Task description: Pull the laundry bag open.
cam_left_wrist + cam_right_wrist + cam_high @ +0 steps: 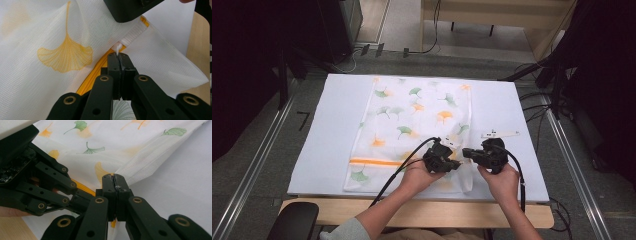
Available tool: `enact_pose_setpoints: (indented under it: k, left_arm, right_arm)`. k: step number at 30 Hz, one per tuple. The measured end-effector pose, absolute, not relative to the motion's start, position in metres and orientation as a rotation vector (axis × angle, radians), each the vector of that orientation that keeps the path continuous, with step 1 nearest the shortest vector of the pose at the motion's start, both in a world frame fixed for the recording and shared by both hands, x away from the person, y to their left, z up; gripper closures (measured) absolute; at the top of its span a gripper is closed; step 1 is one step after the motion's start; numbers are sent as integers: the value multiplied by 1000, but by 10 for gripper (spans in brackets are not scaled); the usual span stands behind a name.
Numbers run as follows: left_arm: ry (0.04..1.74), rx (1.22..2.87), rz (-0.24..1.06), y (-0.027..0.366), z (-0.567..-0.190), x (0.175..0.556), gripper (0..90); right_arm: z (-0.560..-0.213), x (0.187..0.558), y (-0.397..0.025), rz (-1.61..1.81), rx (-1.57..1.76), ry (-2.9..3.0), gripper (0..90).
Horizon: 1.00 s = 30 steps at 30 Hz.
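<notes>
Your two hands come in over the near edge of the surface (512, 107), each holding a black hand-held gripper, and they meet just right of the middle of that edge. Your left hand-held gripper (117, 55) has its jaws pressed together on the small white zipper pull (117, 47) of the white mesh laundry bag printed with green and orange ginkgo leaves (412, 120). The pull sits at the end of the orange zipper (92, 72), which curves away beneath the jaws, next to a strip of white ribbed tape (132, 35) at the bag's seam.

Your right hand-held gripper (114, 178) is clamped shut as well, pinching a fold of the mesh fabric right beside the zipper; the cloth rises into a taut ridge running away from its jaws. In the high view the two tools, left (439, 156) and right (484, 154), sit just beside each other, tips pointing inward over the bag's near right corner.

The bag lies flat on the white sheet that covers the surface, stretching from the far edge down to the near edge, slightly left of centre. An orange stripe (374, 161) crosses its near left part. A small white flat strip (499, 134) lies on the sheet just beyond your right hand-held gripper, off the bag's right side.
</notes>
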<state>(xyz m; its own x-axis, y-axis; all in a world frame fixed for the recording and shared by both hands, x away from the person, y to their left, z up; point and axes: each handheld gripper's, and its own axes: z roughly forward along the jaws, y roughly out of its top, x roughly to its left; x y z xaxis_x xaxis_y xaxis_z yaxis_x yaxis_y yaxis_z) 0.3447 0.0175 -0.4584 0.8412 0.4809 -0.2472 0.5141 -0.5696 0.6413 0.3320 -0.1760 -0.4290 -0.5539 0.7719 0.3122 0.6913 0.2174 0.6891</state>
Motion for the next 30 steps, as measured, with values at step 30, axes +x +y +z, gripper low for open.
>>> enact_pose_setpoints:
  k: [30]
  left_arm:
    - [758,2251,-81,23,-455,349,900]
  right_arm:
    - [-439,335,-180,1235,1446,2417,680]
